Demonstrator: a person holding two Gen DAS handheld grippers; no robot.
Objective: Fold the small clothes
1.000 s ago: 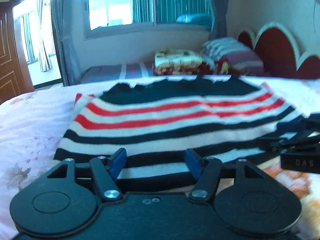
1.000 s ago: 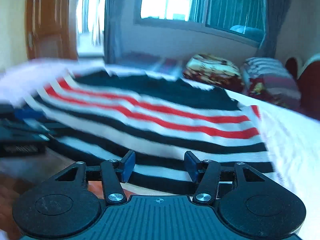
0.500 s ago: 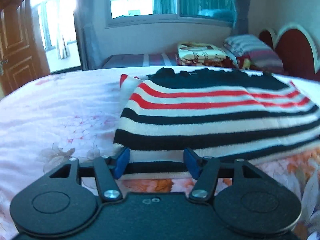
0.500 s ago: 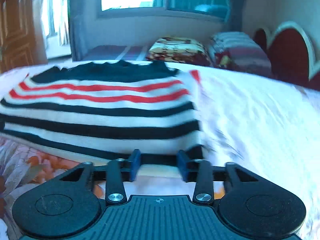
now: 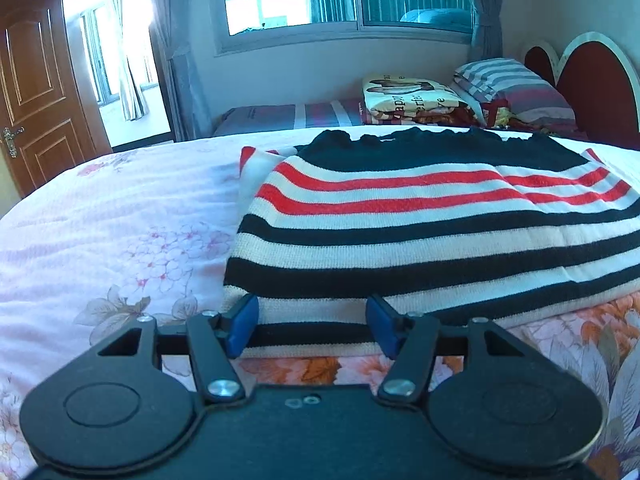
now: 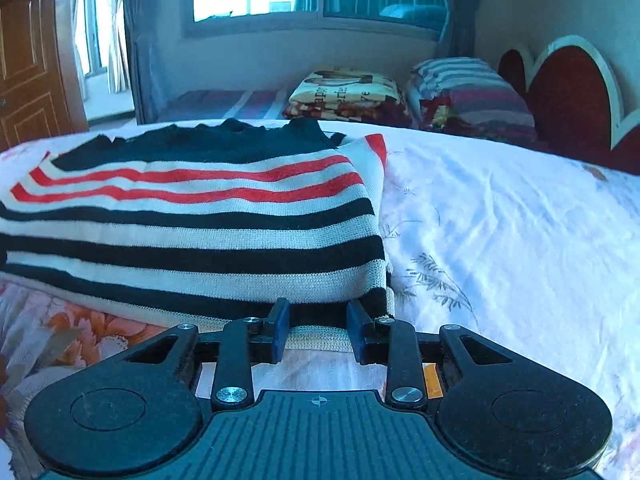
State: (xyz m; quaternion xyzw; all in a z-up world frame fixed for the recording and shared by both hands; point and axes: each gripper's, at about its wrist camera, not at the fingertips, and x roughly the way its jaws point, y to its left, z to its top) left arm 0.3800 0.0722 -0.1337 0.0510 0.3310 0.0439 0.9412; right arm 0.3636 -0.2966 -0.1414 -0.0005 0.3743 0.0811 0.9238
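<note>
Shown flat on the bed, the striped sweater is approached at its near hem. The left tool and right tool, jaws parted and nothing gripped, are set at opposite corners, probably so that the hem can be lifted evenly.

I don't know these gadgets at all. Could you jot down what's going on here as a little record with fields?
Place: bedroom, floral bedspread
Garment: striped sweater, black, white and red, lying flat on the bed
Left gripper: open, at the sweater's near left corner, hem between its fingers
Right gripper: open, at the near right corner
Background: folded blanket, striped pillow, red headboard
</note>
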